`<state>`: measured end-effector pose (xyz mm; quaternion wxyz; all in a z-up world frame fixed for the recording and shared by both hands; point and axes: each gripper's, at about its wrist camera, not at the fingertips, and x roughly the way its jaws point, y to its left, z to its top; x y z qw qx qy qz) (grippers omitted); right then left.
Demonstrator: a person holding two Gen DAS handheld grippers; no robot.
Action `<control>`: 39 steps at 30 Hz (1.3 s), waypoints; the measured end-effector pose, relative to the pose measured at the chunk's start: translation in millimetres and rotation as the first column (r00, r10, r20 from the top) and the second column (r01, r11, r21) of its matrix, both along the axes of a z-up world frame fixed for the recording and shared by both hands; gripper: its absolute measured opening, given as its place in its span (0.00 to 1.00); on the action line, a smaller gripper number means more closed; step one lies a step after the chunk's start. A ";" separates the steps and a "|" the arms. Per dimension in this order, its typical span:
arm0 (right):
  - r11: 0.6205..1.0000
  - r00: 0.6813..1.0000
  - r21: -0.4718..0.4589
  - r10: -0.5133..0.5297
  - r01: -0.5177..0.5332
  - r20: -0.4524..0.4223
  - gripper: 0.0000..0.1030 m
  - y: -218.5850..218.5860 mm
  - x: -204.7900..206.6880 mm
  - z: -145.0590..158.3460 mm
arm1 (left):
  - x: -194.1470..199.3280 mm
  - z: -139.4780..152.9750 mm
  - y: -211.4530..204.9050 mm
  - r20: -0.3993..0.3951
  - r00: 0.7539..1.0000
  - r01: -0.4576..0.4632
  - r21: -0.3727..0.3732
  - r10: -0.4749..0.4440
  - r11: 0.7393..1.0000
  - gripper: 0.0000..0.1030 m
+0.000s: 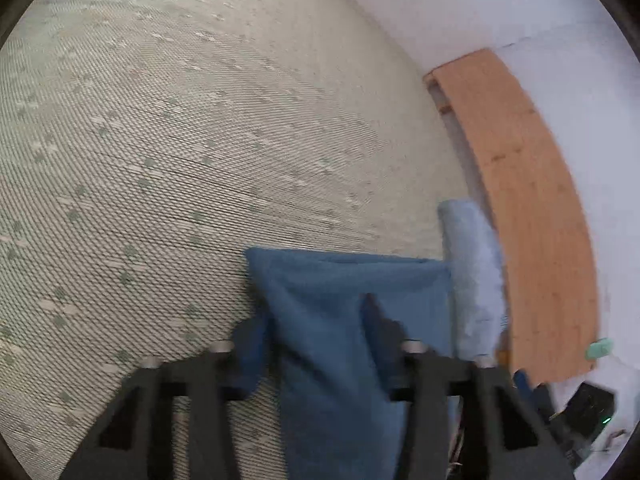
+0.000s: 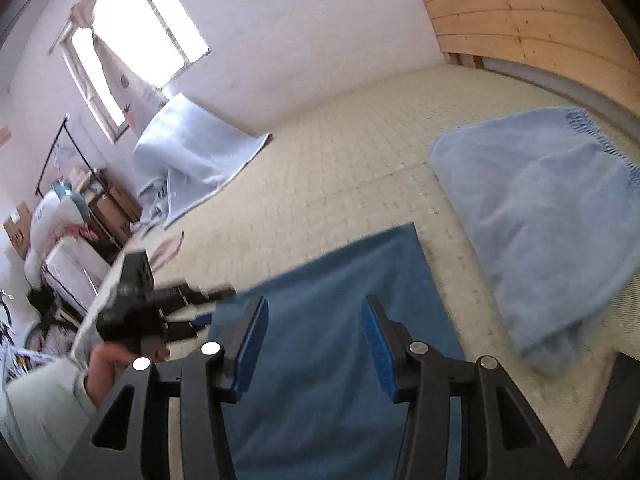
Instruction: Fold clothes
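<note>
The left gripper (image 1: 316, 320) has its jaws spread wide, blue-padded fingers (image 1: 250, 344) standing well apart, one on each side. The right gripper (image 2: 314, 330) is likewise spread, its blue pads (image 2: 252, 340) facing each other across a broad gap with nothing pinched between them. In the right wrist view the left gripper shows from the side, low at the left, gripped by the person's left hand (image 2: 110, 368), which comes out of a pale sleeve (image 2: 44, 408).

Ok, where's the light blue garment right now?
In the right wrist view, the light blue garment lies on the mat, right of the dark blue cloth, near the wooden headboard.
</note>
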<state>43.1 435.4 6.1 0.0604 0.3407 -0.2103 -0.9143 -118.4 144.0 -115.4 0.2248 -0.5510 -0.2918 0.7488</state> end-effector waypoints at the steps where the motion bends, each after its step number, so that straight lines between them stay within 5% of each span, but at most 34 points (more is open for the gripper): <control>1: 1.000 1.000 -0.001 -0.006 0.006 0.005 0.50 -0.8 -7.1 -2.0 | -0.8 -0.6 -1.0 0.003 1.000 -0.002 -0.016 0.002 1.000 0.23; 3: 1.000 1.000 0.004 -0.017 0.017 0.016 0.50 -4.0 -20.3 -5.9 | -2.5 -1.9 -3.0 0.009 1.000 -0.004 -0.049 0.005 0.999 0.10; 6: 0.998 0.998 0.057 -0.034 0.031 0.051 0.50 -14.0 -38.5 -11.6 | -1.5 0.2 -7.1 -0.006 1.000 -0.009 -0.080 0.008 0.997 0.06; 14: 0.986 0.996 0.149 0.058 -0.068 0.072 0.50 -52.7 -54.3 -12.1 | 23.3 18.0 -63.1 -0.034 0.999 -0.033 -0.136 0.029 0.990 0.04; 19: 0.990 0.991 0.114 0.072 -0.085 0.116 0.50 -52.7 -63.9 -20.1 | 46.0 23.7 -119.0 -0.033 0.996 -0.088 -0.163 0.084 0.983 0.04; 24: 0.989 0.990 0.101 0.097 -0.108 0.106 0.50 -68.4 -69.7 -20.0 | 62.1 16.0 -165.9 0.003 0.986 -0.167 -0.107 0.168 0.980 0.04; 31: 0.974 0.980 0.123 0.180 -0.190 0.087 0.50 -102.1 -73.3 -18.1 | 53.4 2.9 -173.3 0.053 0.980 -0.195 0.051 0.192 0.979 0.05; 39: 0.956 0.967 0.146 0.252 -0.256 0.051 0.50 -126.0 -70.0 -13.0 | 42.7 3.4 -171.5 0.048 0.980 -0.196 0.109 0.192 0.975 0.49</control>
